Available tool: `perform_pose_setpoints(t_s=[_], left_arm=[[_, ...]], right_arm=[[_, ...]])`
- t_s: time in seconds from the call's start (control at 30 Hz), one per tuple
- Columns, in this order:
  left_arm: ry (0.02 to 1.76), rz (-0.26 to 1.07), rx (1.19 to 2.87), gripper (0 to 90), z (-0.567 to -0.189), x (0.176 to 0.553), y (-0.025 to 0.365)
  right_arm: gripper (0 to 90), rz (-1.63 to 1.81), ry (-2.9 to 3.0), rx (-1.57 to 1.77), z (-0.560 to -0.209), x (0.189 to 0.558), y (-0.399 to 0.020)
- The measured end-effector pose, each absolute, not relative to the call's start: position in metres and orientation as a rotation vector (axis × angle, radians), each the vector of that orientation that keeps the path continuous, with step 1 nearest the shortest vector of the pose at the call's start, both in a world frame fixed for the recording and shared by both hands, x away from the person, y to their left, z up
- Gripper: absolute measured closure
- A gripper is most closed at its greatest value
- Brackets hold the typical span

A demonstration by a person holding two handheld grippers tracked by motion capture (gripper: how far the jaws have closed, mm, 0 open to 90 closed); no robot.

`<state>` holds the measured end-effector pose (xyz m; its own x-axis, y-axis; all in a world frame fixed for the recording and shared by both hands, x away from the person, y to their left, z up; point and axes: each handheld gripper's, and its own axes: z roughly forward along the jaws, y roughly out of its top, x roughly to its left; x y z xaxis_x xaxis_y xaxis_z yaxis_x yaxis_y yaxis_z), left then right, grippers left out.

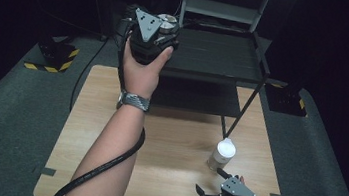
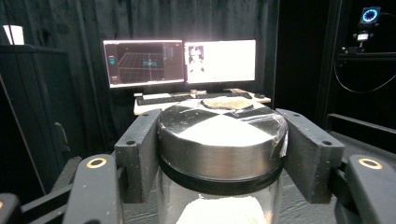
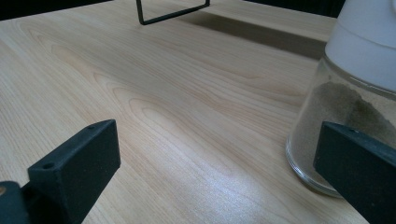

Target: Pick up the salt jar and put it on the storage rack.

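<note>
- At far left of the high view, we see the person's left arm reach up from the bottom edge, a watch (image 1: 134,101) on the wrist and the gripper's black cable (image 1: 103,170) trailing along the forearm.
- The left gripper (image 1: 159,36) is raised at the near left corner of the black shelf rack (image 1: 217,58) behind the wooden table (image 1: 170,153), its jaws clenched on a glass jar with a metal lid (image 1: 167,23).
- In the left gripper view, we find that same jar (image 2: 222,144) upright between the two black jaws, both pads pressed to the sides of the lid, white powder showing through the glass below; two lit monitors (image 2: 180,61) glow behind.
- Right of centre on the table stands a second jar, a white-capped shaker (image 1: 221,154) of brownish powder, near the rack's front leg.
- At lower right, the right gripper (image 1: 210,184) rests low by the table's near edge, jaws released; in the right gripper view the shaker (image 3: 348,112) stands just beyond one jaw, ungrasped.
</note>
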<state>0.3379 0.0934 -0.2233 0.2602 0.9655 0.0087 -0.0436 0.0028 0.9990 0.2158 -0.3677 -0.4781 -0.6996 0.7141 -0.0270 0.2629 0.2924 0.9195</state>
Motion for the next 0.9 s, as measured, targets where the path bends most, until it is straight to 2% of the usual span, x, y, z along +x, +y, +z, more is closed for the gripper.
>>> perform_pose_setpoints(t_s=[0.9], left_arm=[[0.978,1.013,1.28,34.1,-0.2312,0.345,0.0964]], right_arm=[[0.4,1.387,2.128,0.859,-0.4788,0.2145,-0.3655]])
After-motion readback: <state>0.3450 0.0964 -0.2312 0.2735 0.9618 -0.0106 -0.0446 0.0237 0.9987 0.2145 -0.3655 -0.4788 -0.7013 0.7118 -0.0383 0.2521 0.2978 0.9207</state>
